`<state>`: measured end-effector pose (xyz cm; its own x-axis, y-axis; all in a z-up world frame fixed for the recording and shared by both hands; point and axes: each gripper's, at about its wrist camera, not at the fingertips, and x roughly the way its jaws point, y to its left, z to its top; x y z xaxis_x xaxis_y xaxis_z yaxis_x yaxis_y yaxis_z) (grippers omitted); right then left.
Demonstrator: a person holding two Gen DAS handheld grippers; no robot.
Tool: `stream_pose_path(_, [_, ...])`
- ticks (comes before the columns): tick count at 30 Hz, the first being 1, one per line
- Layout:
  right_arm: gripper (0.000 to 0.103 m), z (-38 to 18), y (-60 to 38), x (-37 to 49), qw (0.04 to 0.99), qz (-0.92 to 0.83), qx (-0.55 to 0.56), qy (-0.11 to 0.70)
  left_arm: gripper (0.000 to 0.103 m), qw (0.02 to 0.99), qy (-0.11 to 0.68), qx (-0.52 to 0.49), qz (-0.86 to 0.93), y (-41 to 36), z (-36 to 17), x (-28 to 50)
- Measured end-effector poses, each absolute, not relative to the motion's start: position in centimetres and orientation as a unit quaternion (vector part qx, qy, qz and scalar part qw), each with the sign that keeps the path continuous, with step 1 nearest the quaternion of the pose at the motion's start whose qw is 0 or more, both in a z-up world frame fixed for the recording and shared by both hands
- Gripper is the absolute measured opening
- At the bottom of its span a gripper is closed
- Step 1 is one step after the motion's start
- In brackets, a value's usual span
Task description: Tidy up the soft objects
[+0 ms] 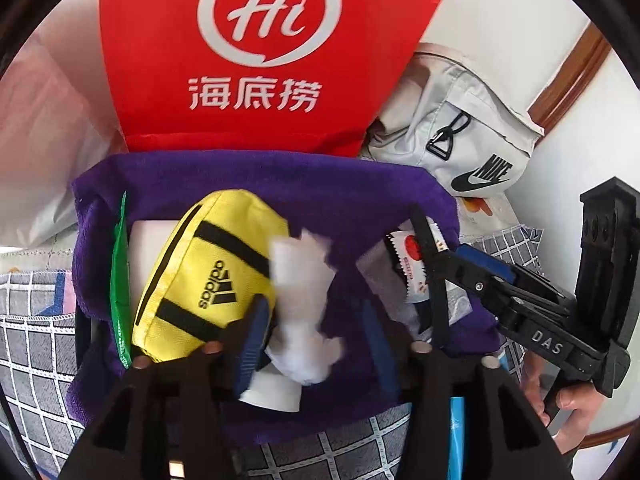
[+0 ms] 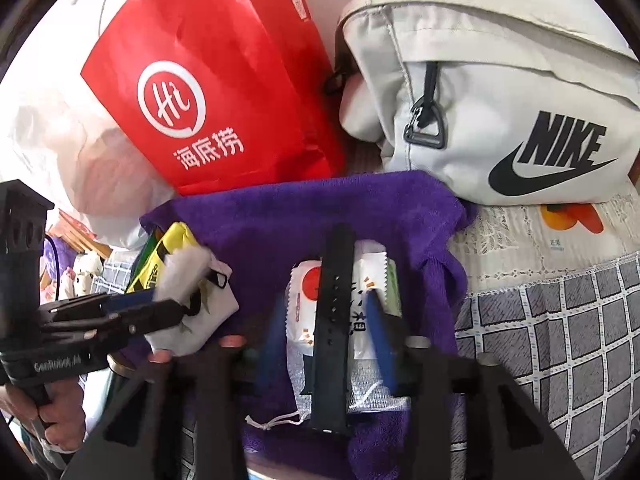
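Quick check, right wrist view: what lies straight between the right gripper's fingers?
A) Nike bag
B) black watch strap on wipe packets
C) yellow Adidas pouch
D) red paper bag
B: the black watch strap lies lengthwise on the wipe packets, between the right gripper fingers, on the purple towel.

A purple towel [image 1: 240,188] lies spread flat on the checked bed cover. At its left side a yellow Adidas pouch [image 1: 204,276] with black stripes rests on it, tilted, with crumpled white tissue [image 1: 304,300] just beside it. Toward the right a white wet-wipe packet [image 2: 308,300] lies flat, and a black watch strap [image 2: 334,320] lies lengthwise across it.
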<state>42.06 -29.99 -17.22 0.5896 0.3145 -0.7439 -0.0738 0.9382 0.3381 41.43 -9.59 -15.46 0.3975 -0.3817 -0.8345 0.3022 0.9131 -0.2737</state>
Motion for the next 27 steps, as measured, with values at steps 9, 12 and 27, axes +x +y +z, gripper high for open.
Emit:
stream_pose_path(9, [0.069, -13.1, -30.2, 39.4, 0.898, 0.099, 0.129, 0.410, 0.057, 0.853, 0.491, -0.009, -0.178, -9.3, -12.8, 39.0])
stream_pose_path(12, [0.078, -11.2, -30.0, 37.3, 0.906, 0.086, 0.121, 0.396, 0.057, 0.860, 0.482, -0.004, -0.170, -8.7, -11.4, 37.3])
stream_pose_path(27, [0.096, -4.4, -26.3, 21.6, 0.927, 0.069, 0.071, 0.361, 0.079, 0.885, 0.443, -0.026, -0.136, -4.2, -5.0, 23.1])
